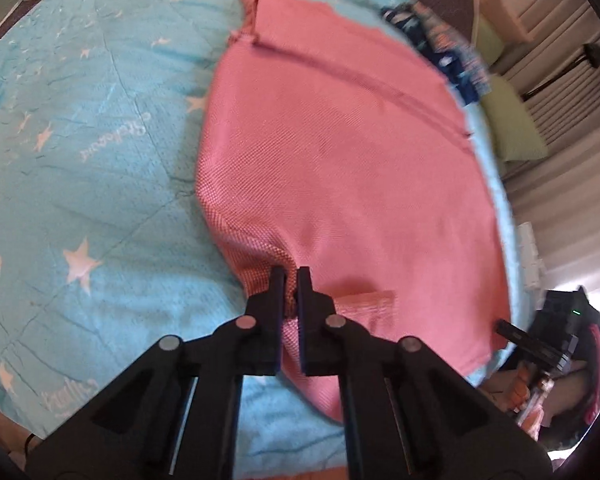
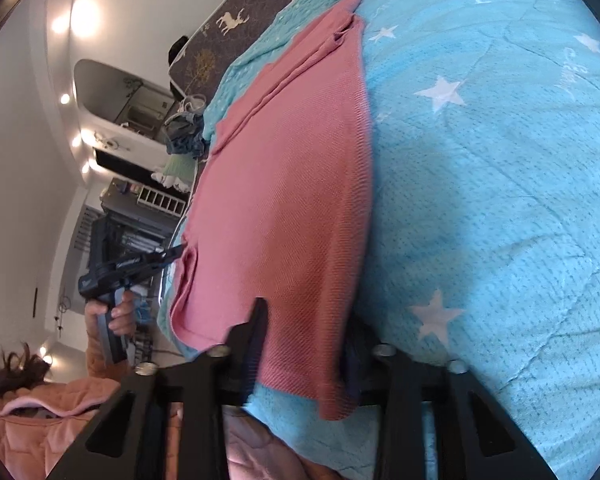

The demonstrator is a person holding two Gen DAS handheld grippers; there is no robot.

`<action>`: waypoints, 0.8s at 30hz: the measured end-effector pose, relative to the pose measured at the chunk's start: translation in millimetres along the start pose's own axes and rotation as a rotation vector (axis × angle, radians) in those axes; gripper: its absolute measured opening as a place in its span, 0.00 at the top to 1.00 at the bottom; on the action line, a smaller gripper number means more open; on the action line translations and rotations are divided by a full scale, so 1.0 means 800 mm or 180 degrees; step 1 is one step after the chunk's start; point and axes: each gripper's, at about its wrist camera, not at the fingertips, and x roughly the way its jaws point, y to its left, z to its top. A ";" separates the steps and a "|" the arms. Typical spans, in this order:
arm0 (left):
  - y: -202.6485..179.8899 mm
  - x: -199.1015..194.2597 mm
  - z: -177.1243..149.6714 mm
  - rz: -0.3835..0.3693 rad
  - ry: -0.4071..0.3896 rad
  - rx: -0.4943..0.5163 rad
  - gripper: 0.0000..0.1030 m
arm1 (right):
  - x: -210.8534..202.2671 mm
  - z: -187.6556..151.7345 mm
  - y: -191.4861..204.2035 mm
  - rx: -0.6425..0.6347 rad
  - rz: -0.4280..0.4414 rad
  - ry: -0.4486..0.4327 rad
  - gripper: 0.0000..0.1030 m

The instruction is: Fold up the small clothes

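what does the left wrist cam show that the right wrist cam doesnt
Only the left wrist view shows the left gripper up close, shut on a bunched fold of the pink garment, and a patterned blue cloth at the bed's far edge.

Only the right wrist view shows the right gripper with its fingers spread wide, the garment's edge lying between them, plus ceiling lights and the person's orange jacket.

Both show the pink garment spread on the turquoise star-print blanket, and each catches the other gripper at the frame edge.
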 end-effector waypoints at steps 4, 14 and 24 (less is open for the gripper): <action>0.018 -0.041 0.004 -0.0286 -0.0295 -0.0079 0.94 | -0.012 0.007 -0.008 0.0128 0.0318 -0.0205 0.95; 0.031 -0.048 0.126 -0.0868 -0.0832 -0.0255 0.94 | -0.038 0.119 0.028 -0.0010 0.1240 -0.0731 0.95; 0.058 0.039 0.289 -0.0724 -0.1180 -0.0589 0.93 | 0.017 0.314 0.027 0.0135 0.0733 -0.1076 0.92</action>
